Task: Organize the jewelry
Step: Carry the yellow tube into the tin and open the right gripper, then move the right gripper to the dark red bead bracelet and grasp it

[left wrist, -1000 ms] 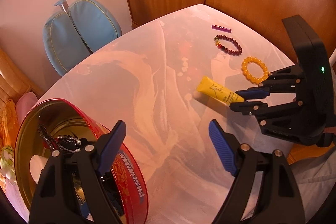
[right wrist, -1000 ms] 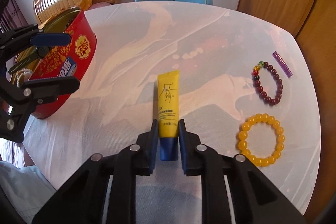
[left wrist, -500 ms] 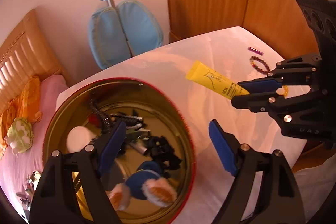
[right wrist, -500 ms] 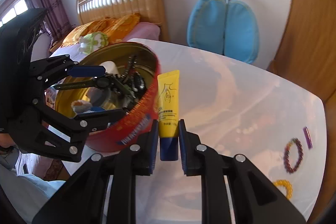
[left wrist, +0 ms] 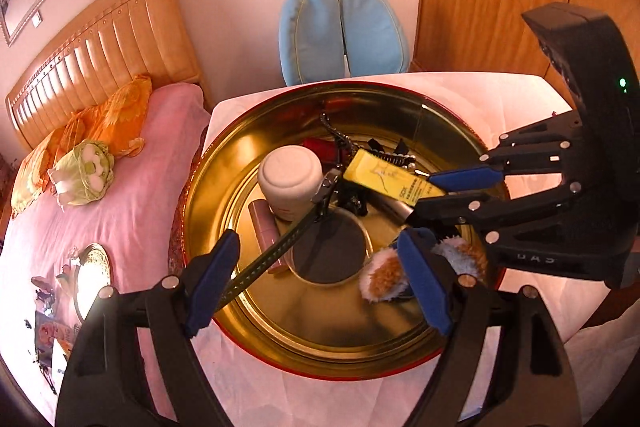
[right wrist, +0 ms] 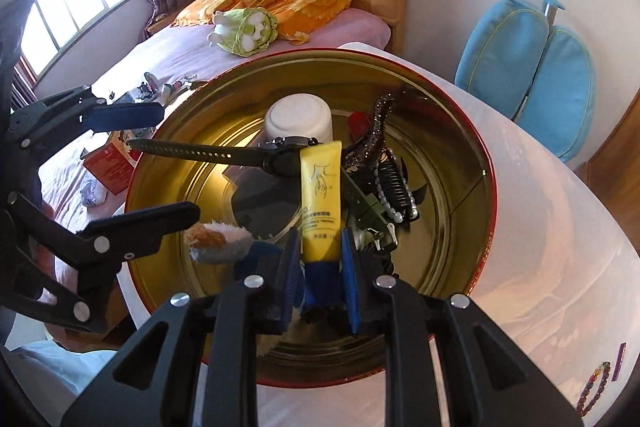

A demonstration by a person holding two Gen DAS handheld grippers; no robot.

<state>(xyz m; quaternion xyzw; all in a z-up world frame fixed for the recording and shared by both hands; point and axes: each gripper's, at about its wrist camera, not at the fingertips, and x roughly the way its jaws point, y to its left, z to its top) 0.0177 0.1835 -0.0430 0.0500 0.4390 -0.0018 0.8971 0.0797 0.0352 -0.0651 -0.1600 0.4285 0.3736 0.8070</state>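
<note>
Right tongs (right wrist: 320,291) over the round tin (right wrist: 486,187), pointing down into it. Their jaws are opening; the yellow tube (right wrist: 321,199) stands between the blue pads with its blue cap end down at the pads. On the cap's left a gap shows to the pad; on its right I cannot tell whether the pad touches. In the left wrist view the same tongs (left wrist: 448,193) reach in from the right over the tin's rim (left wrist: 320,367), tube (left wrist: 388,179) angled across the middle of the tin.

Left tongs (left wrist: 320,287) released, jaws wide, nothing between them. They hang above the near rim of the tin. In the right wrist view they (right wrist: 156,167) sit at the tin's left rim.

Tin: red outside, gold inside, standing on the bench (right wrist: 560,267) under a white cloth, at the bench edge nearest the bed (left wrist: 120,195). Inside it: a white jar (right wrist: 298,121), a watch with a dark strap (right wrist: 200,150), a black hair claw with pearl beads (right wrist: 394,187), a fluffy orange and white piece (right wrist: 216,237), a pink stick (left wrist: 264,227) beside the jar.

Toward the far right corner of the bench, well apart from the tin: a dark red bead bracelet (right wrist: 596,387) and a small purple stick (right wrist: 619,359), both partly cut by the frame edge.

Blue cushioned chair back (left wrist: 344,31) behind the bench. Green and white plush toy (left wrist: 82,171) on the bed.
</note>
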